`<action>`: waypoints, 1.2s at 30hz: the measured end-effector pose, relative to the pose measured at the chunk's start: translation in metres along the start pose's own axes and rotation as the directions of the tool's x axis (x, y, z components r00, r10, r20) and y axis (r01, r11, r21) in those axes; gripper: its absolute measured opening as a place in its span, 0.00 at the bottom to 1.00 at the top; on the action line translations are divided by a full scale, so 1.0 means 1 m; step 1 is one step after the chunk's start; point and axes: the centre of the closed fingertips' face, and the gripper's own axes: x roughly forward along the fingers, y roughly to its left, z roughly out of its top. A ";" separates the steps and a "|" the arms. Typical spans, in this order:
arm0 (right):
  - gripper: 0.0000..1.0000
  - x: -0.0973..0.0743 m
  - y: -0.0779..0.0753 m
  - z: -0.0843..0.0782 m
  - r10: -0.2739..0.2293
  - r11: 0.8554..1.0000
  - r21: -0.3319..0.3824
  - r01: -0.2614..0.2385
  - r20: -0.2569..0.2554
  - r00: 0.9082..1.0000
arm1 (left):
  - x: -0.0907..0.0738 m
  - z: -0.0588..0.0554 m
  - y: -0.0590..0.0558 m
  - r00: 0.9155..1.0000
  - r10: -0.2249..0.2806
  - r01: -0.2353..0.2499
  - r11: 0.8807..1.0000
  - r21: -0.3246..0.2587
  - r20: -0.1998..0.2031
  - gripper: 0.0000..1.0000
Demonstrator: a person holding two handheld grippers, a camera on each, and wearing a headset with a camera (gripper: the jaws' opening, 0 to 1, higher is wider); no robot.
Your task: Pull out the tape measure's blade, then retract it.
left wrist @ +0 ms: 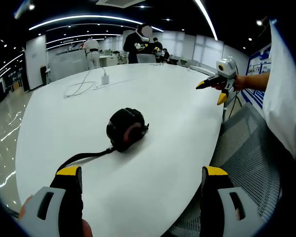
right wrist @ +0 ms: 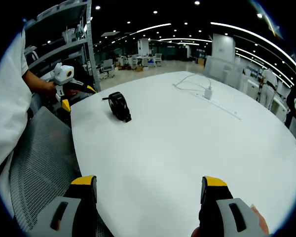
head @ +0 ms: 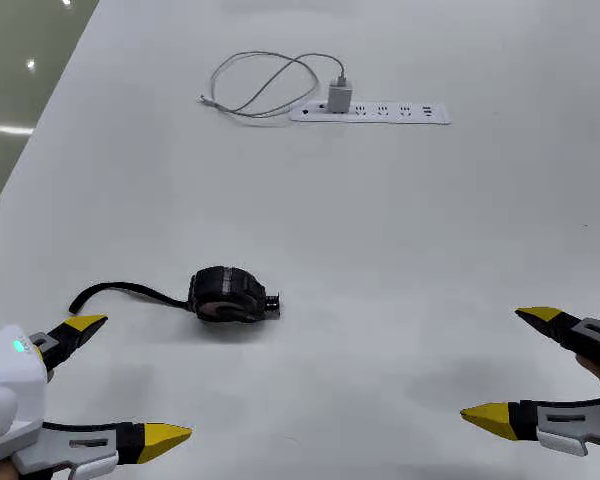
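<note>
Black tape measure (head: pixel 230 294) on its side on the white table (head: pixel 400 250), left of centre in the head view and nearer the person's edge than the far one. Black wrist strap (head: pixel 120 292) trailing from its left end, curving away across the table toward the left gripper (head: pixel 147 376). Blade apparently wound fully in, with only a small dark tip at the case's right end, too small to read for certain. Left gripper low at the left, yellow-tipped jaws spread wide, holding nothing, upper tip just short of the strap's loose end without touching it. Right gripper (head: pixel 490 362) low at the right, well apart from the tape measure, jaws likewise spread wide and bare. In the left gripper view, tape measure between and beyond the two jaw tips, strap running back toward the left one. In the right gripper view, tape measure off to the left, near the table's rounded edge. At the far side of the table, a white power strip (head: pixel 380 112) with a white charger (head: pixel 340 97) plugged in and a grey cable (head: pixel 260 85) loosely looped beside it.
</note>
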 end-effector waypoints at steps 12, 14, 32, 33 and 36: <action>0.94 -0.006 0.009 -0.008 0.000 1.000 0.010 0.000 -0.002 1.000 | -0.010 -0.006 0.002 1.000 0.014 -0.013 1.000 -0.020 0.008 0.99; 0.95 -0.008 0.008 -0.010 -0.009 1.000 0.013 0.009 0.002 1.000 | -0.010 -0.008 0.004 1.000 0.028 -0.028 1.000 -0.008 0.003 0.99; 0.97 -0.011 0.008 -0.017 -0.027 0.999 0.042 0.026 0.011 1.000 | -0.008 -0.003 0.002 0.999 0.033 -0.032 0.999 -0.044 0.029 0.99; 0.97 -0.011 0.008 -0.016 -0.026 0.999 0.042 0.025 0.013 1.000 | -0.008 -0.003 0.002 0.999 0.035 -0.034 0.999 -0.042 0.030 0.99; 0.97 -0.011 0.008 -0.014 -0.025 0.999 0.040 0.025 0.015 1.000 | -0.009 -0.002 0.003 0.999 0.040 -0.039 0.999 -0.037 0.032 0.99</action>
